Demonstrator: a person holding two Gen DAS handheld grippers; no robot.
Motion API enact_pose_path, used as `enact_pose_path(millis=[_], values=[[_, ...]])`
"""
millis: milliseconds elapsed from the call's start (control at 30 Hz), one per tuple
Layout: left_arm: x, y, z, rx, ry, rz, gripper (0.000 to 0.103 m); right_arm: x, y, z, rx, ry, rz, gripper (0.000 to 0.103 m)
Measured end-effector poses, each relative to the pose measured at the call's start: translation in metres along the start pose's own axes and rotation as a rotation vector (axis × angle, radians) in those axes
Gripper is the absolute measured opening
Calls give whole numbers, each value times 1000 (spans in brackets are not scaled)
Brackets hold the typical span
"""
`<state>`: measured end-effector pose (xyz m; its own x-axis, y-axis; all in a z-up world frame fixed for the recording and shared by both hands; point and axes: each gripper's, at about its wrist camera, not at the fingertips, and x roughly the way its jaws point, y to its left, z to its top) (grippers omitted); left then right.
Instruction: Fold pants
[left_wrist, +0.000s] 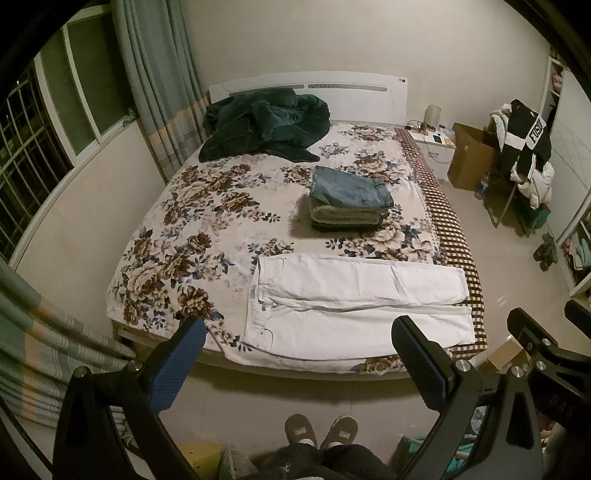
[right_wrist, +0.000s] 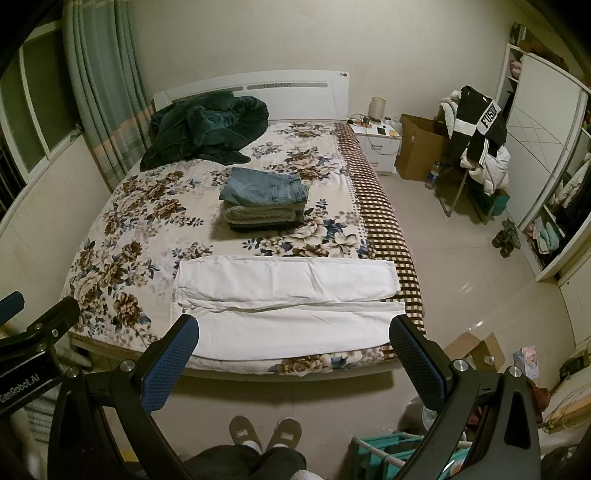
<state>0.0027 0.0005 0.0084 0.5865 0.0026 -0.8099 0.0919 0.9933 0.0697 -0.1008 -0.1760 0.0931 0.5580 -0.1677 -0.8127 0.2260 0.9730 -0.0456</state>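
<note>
Near lower centre of both views: white pants (left_wrist: 354, 310) are lying flat across the front edge of the bed (left_wrist: 207, 206), legs side by side, waistband toward frame left.
Left gripper (left_wrist: 299, 354): hovering short of the bed, jaws spread wide, gripping nothing.
Right gripper (right_wrist: 295, 350): likewise hanging released and empty.
Handling: likely light, limp cotton, draping and creasing easily, not fragile.
Hold: probably pinching waistband corner and hem corner.
Behind: folded stack (left_wrist: 351, 199) is sitting mid-bed.
</note>
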Motion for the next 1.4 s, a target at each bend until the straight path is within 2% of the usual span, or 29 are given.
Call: enact_pose_path(millis=[733, 900, 1400], values=[[0, -1, -4, -3, -7, -6, 103, -2, 2, 2, -4, 0, -3, 103], [-8, 2, 12, -4, -8, -8, 103, -2, 2, 2, -6, -1, -3, 103], [-7, 3, 10, -6, -9, -11, 103, -2, 3, 4, -7, 1, -4, 103]])
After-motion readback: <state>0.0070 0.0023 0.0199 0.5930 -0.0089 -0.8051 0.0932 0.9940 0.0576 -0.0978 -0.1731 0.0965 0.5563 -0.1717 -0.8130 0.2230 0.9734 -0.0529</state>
